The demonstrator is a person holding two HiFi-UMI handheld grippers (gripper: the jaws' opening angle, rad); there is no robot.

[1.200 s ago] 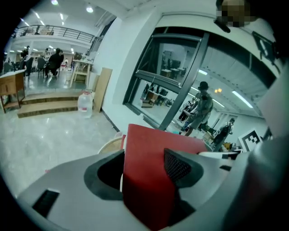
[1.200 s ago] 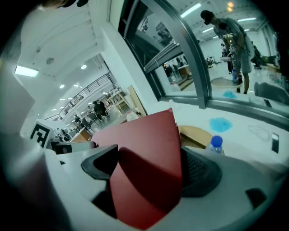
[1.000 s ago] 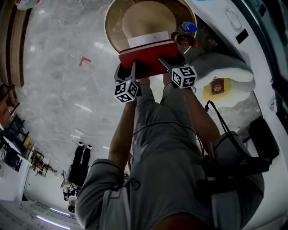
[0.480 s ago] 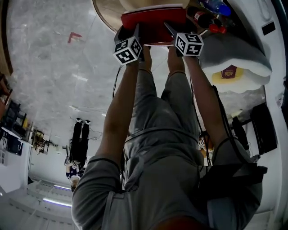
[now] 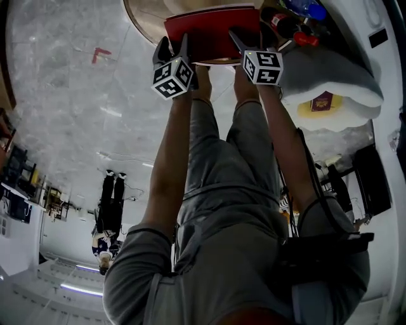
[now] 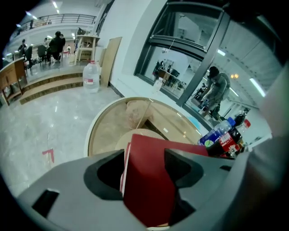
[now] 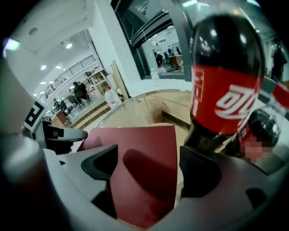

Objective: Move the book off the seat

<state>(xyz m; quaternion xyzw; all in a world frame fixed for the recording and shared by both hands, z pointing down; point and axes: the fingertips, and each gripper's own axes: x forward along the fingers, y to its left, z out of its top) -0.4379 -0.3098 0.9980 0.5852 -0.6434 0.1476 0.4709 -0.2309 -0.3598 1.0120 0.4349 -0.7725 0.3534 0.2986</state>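
I hold a red book (image 5: 212,35) between both grippers, level over a round wood-rimmed table (image 5: 143,19) at the top of the head view. My left gripper (image 5: 174,54) grips its left part and my right gripper (image 5: 250,41) its right part. In the left gripper view the red book (image 6: 149,180) fills the gap between the jaws of the left gripper (image 6: 145,169), with white page edges on its left side. In the right gripper view the book's cover (image 7: 144,171) lies between the jaws of the right gripper (image 7: 146,173). A round beige seat (image 6: 135,135) shows beyond the book.
A cola bottle (image 7: 221,81) stands close to my right gripper, with more bottles (image 6: 226,140) beside it. A white cushion (image 5: 330,76) and a small maroon booklet (image 5: 322,101) lie to the right. A person (image 5: 109,219) stands far off on the marble floor (image 5: 76,108).
Both grippers and the book have moved forward and up in the head view, towards the round table. The book now covers more of the beige seat.
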